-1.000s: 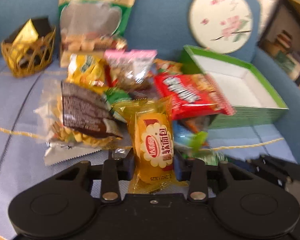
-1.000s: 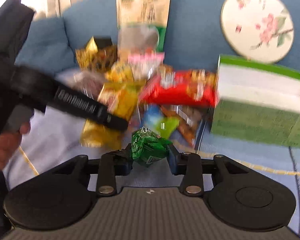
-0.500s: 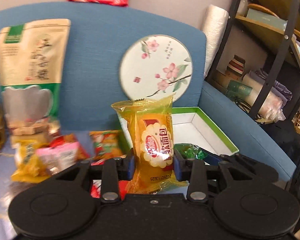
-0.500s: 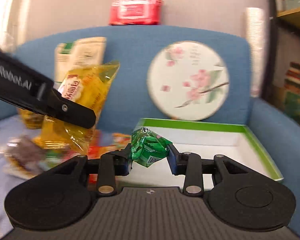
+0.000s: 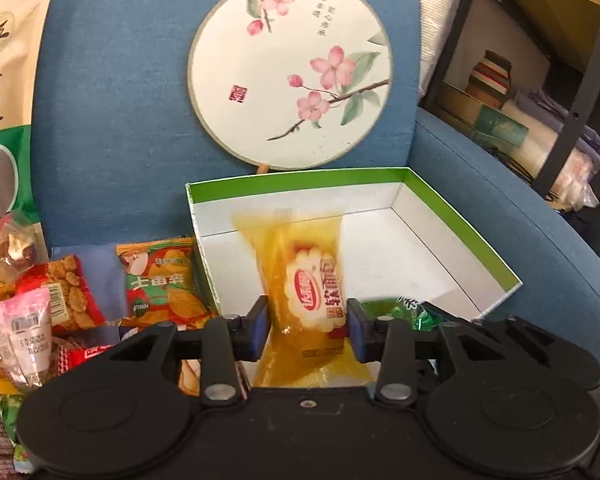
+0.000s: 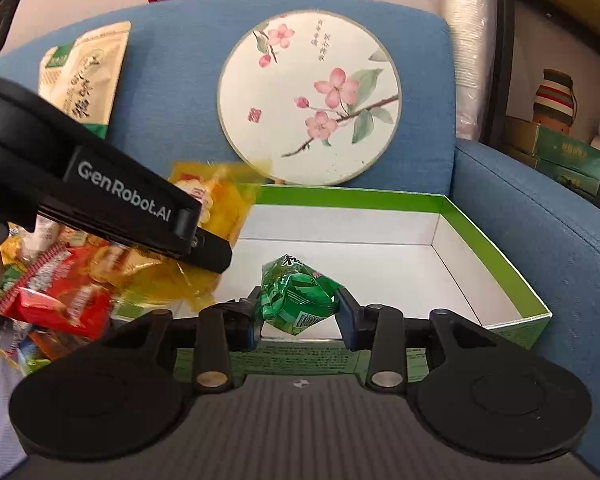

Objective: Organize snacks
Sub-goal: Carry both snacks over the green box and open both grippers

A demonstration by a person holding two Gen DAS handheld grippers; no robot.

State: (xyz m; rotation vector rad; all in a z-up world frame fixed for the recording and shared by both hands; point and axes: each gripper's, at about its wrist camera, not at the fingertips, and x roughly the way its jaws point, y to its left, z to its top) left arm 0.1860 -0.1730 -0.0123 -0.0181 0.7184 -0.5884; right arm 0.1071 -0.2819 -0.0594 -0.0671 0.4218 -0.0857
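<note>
My left gripper (image 5: 307, 330) is shut on a yellow cake packet (image 5: 300, 280) and holds it over the near left part of the open green-rimmed white box (image 5: 460, 248). The packet looks blurred. My right gripper (image 6: 298, 318) is shut on a small green candy packet (image 6: 296, 296), held over the box's front edge (image 6: 500, 280). The left gripper's body (image 6: 112, 204) and the yellow packet (image 6: 216, 208) show at the left of the right wrist view. The green packet (image 5: 404, 312) peeks past the left gripper's right finger.
A pile of snack packets (image 5: 60, 304) lies on the blue sofa seat left of the box. A tall grain bag (image 5: 4, 92) and a round flowered fan (image 5: 292, 72) lean on the backrest. The sofa arm (image 5: 520, 216) and a shelf (image 5: 560, 60) stand on the right.
Both grippers have carried their packets from the snack pile to the right and forward, over the box. The yellow packet has tilted away and dropped lower towards the box floor.
</note>
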